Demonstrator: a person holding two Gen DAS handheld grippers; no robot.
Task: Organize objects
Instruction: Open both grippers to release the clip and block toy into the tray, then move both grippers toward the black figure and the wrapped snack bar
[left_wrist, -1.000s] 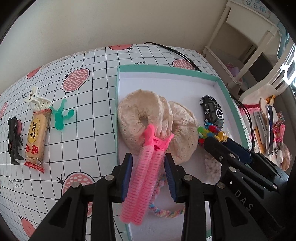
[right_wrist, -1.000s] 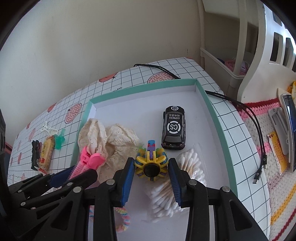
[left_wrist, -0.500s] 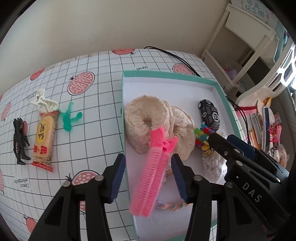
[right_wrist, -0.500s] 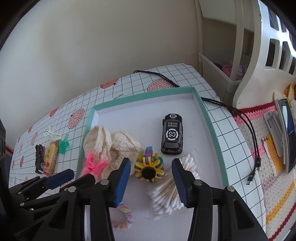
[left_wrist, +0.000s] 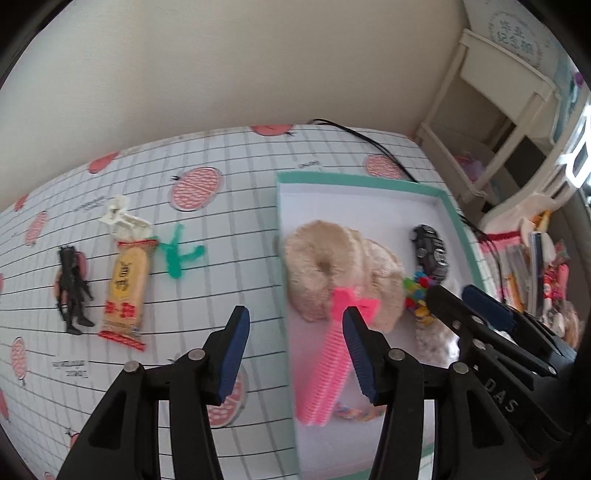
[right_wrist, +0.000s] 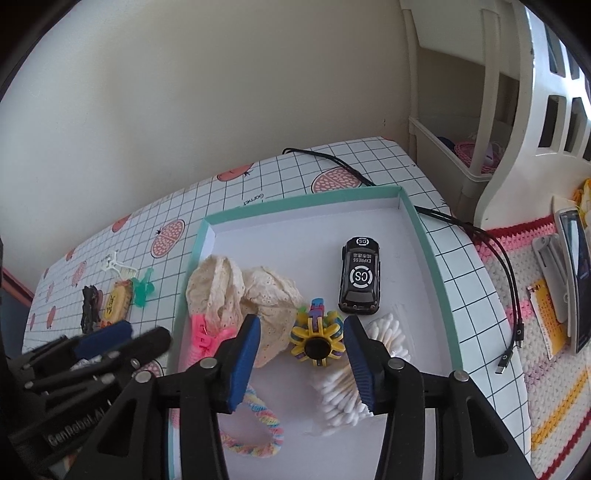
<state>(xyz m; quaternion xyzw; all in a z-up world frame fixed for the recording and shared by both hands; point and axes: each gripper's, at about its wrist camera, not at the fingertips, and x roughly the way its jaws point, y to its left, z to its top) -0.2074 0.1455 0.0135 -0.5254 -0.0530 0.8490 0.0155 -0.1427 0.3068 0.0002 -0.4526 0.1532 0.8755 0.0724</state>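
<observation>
**Both tongs open above the tray; nothing gripped**

Left tongs (left_wrist: 295, 350): jaws spread wide, empty, hanging over the left wall of the teal-rimmed tray (left_wrist: 452, 218) and the grid-patterned worktop (left_wrist: 229, 206). View blurred.

Right tongs (right_wrist: 301, 354): jaws spread, empty, either side of the yellow spoked toy (right_wrist: 316, 341) without touching it.

In the tray: pink hair clip (left_wrist: 328, 369) lying with its tip on the cream lace cloth (right_wrist: 258, 291); black toy car (right_wrist: 360, 277) just beyond the spoked toy; cotton swabs (right_wrist: 343, 391) at right; pastel braided band (right_wrist: 255, 439) near the front.

Out on the worktop, left of the tray: green figure (left_wrist: 177, 254), snack packet (left_wrist: 125, 291), white clip (left_wrist: 122, 218), black figure (left_wrist: 72, 291).
</observation>
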